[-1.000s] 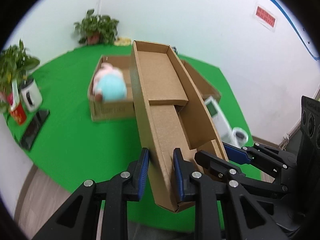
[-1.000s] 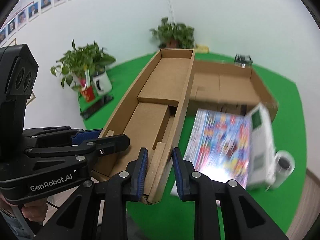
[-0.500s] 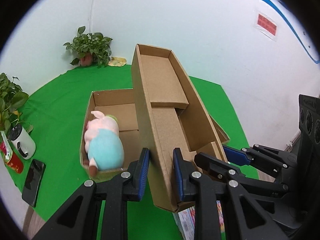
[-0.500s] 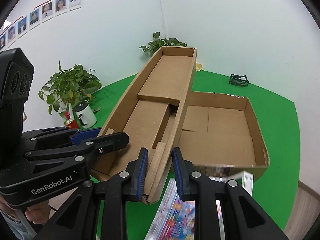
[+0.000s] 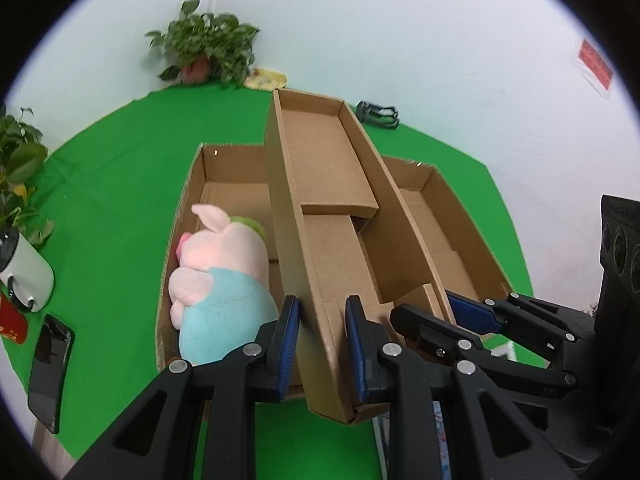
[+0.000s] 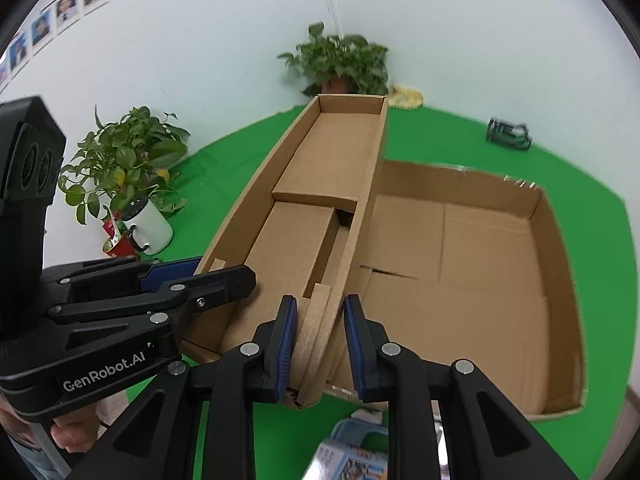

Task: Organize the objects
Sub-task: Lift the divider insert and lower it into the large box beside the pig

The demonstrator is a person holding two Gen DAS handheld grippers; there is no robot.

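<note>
A long narrow cardboard tray [image 5: 332,200] [image 6: 320,216] with folded inserts is held in the air over a large open cardboard box [image 5: 460,240] [image 6: 480,264]. My left gripper [image 5: 322,344] is shut on the tray's left wall. My right gripper [image 6: 318,344] is shut on its right wall and a folded flap. A pink and blue plush pig [image 5: 220,280] lies in the left half of the big box. The box's right half is bare.
A green cloth [image 5: 112,184] covers the table. A white mug [image 5: 24,276] [image 6: 150,228], potted plants [image 5: 200,48] [image 6: 120,160] and a black phone [image 5: 50,364] sit at the left. A black clip [image 6: 508,134] lies at the back. A colourful book [image 6: 348,460] lies below.
Both grippers have carried the tray forward and lower over the big box. The pig and box look closer. The book and white device have slid out of view below.
</note>
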